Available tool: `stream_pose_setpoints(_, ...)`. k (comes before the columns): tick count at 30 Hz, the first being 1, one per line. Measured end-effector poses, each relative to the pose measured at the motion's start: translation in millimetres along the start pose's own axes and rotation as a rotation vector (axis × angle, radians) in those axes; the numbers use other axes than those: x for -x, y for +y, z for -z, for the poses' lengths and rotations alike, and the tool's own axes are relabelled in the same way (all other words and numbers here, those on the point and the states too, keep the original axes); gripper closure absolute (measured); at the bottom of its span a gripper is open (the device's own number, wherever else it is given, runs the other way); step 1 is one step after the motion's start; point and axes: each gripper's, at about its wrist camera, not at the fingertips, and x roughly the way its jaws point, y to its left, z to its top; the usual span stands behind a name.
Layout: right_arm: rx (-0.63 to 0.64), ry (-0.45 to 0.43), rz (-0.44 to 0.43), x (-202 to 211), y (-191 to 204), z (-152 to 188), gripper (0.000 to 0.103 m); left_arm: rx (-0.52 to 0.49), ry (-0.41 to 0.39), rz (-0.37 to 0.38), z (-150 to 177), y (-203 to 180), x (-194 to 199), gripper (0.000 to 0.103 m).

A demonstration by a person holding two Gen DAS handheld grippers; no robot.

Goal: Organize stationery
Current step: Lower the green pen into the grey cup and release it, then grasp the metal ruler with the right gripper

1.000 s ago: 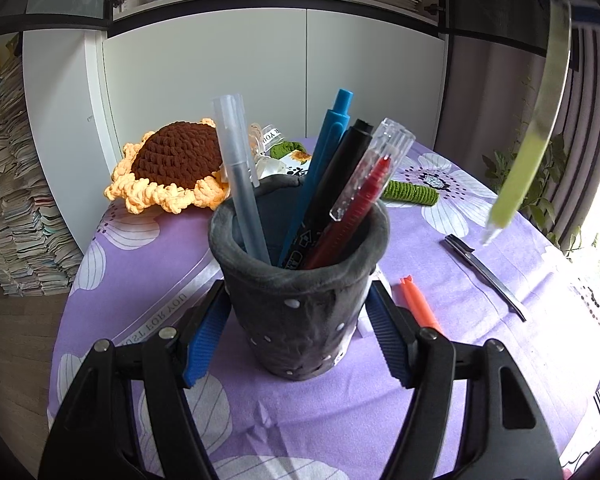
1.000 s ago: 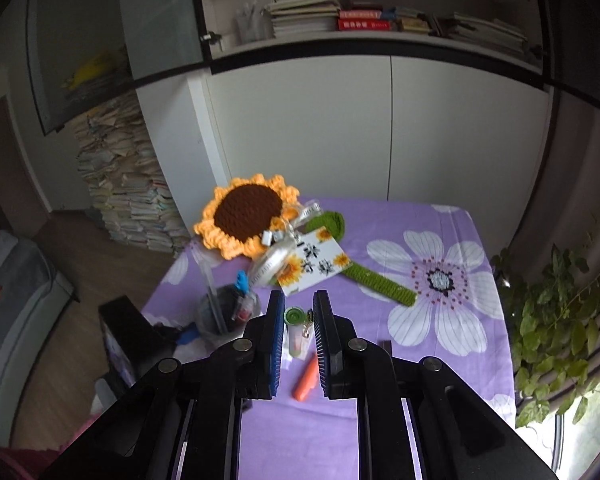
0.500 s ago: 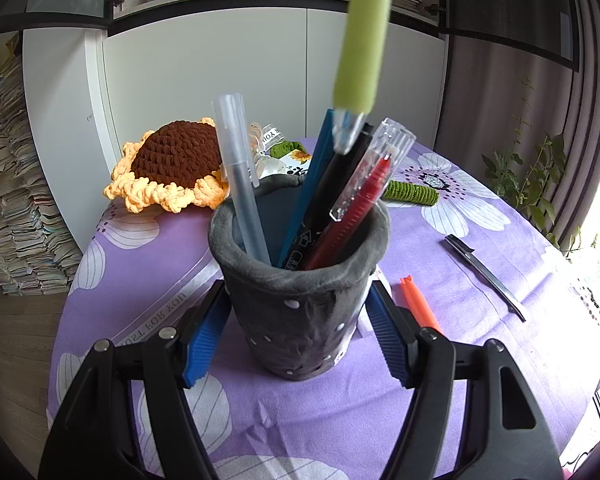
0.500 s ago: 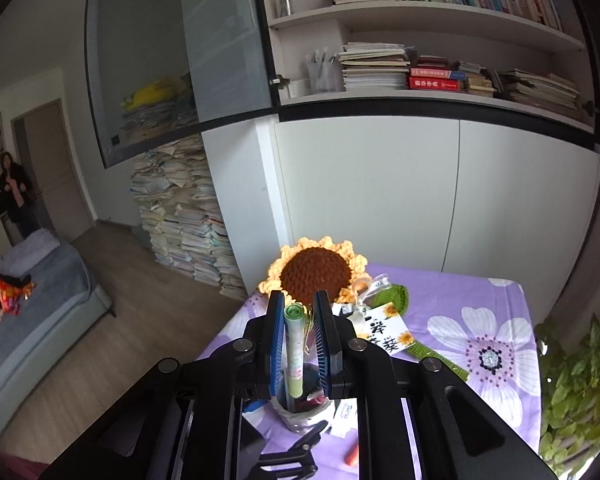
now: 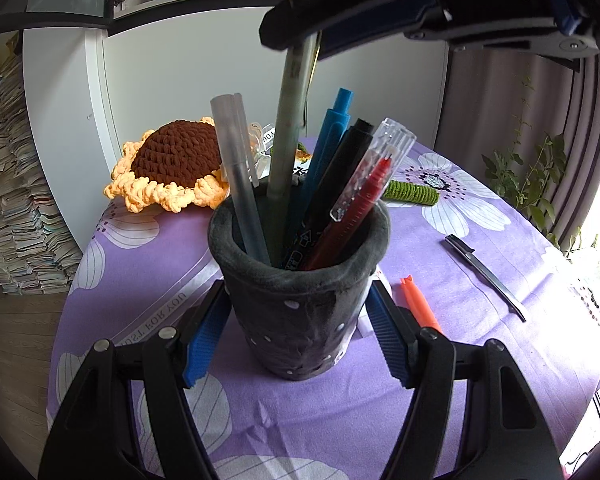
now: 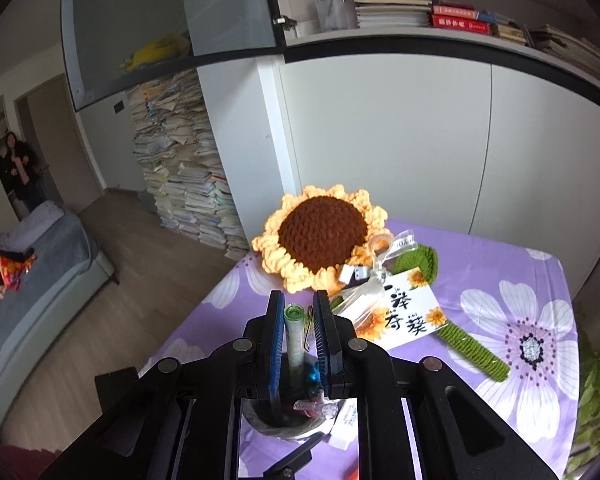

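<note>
Green pen (image 5: 288, 136) stands tip-down inside grey cup (image 5: 300, 308).

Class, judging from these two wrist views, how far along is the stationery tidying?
Done: four pens stand in the grey cup, steadied by the left gripper. In hand: right gripper lowers a green pen in. Left: orange pen and dark pen on the tablecloth.

Pens (image 5: 332, 184) stand in the cup (image 5: 300, 312); sunflower (image 5: 172, 160) behind (table's (image 5: 480, 360) far edge).

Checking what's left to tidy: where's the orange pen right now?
In the left wrist view the orange pen lies flat on the purple tablecloth, just right of the grey pen cup, behind the left gripper's right finger; the black pen lies further right.
</note>
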Motion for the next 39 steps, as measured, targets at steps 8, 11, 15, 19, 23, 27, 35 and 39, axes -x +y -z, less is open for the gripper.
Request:
stream_pose_setpoints(8,-0.069,0.045,-0.035,7.4,-12.8,11.5,0.087,0.002,0.001,0.002,-0.7,0.6,-0.2,0.035)
stream_pose_setpoints(11,-0.105,0.028,0.006,28.7,-26.8,17.6,0.080,0.001,0.001,0.001,-0.7,0.6,-0.2,0.034)
stream_pose_setpoints(15,-0.155,0.069,0.171,45.4,-58.4,35.1,0.056,0.001,0.002,0.001,-0.7,0.5,-0.1,0.034)
stream_pose_setpoints(19,-0.251,0.236,0.290,34.1,-103.9,67.8,0.056,0.002,0.002,0.002,-0.8,0.9,-0.3,0.034)
stream_pose_setpoints(23,-0.326,0.366,0.336,14.6,-135.8,101.1,0.056,0.003,0.002,0.002,-0.9,1.1,0.2,0.034)
stream_pose_setpoints(27,-0.335,0.410,0.324,-1.6,-143.7,108.8,0.056,0.004,0.002,0.002,-0.9,0.9,0.2,0.034)
stream_pose_setpoints(35,-0.308,0.451,0.332,-32.6,-145.4,102.9,0.056,0.005,0.008,0.004,-0.4,1.2,1.2,0.033)
stream_pose_setpoints(39,-0.306,0.458,0.359,-41.2,-146.7,103.3,0.073,0.006,0.009,0.004,-0.4,1.1,1.0,0.033)
